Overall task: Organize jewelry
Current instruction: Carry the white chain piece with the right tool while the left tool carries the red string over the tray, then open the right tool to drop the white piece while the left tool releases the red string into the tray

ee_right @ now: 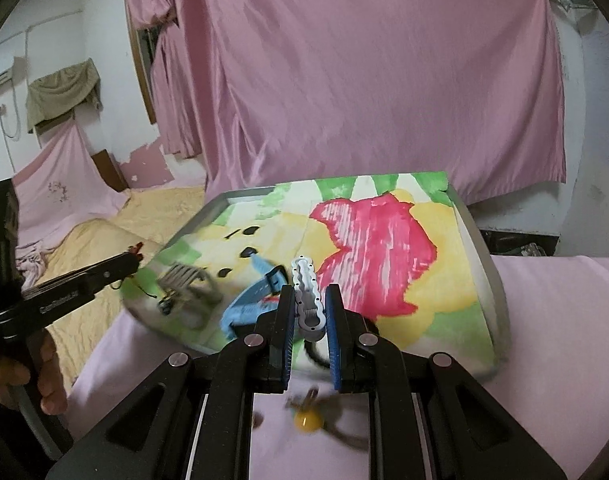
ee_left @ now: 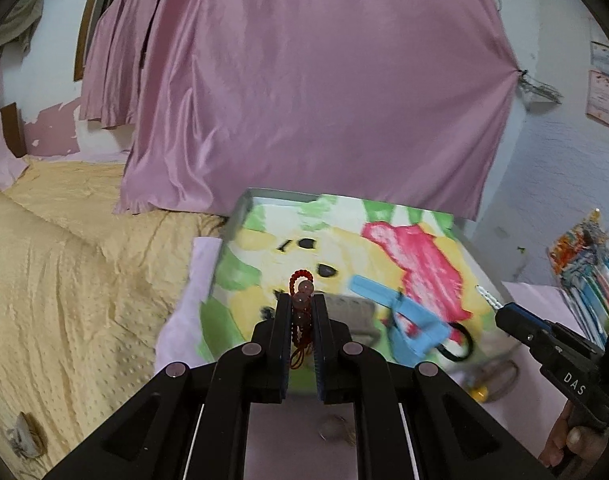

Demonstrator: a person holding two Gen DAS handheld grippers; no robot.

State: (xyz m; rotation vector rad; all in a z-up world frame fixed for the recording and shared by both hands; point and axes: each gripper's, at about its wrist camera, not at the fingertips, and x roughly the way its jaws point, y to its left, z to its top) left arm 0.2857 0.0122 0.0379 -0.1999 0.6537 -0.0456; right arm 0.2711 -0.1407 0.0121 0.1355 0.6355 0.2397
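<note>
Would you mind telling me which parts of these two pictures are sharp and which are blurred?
Left wrist view: the left gripper and its red bead bracelet are sharp; the tray and blue strap smear. Right wrist view: the right gripper and silver clip are crisp, the yellow ball blurred; both bend at the edges.

the bead bracelet [ee_left: 302, 300] is red cord with translucent pink beads. the hair clip [ee_right: 309, 296] is silver-grey with tiny dark dots. the tray [ee_right: 484, 264] has a grey rim and a liner painted in yellow, pink-red, green and white with black marks. the watch strap [ee_left: 400, 320] is light blue, the bedspread [ee_left: 64, 260] pale yellow, the curtain [ee_left: 324, 80] mauve-pink.
</note>
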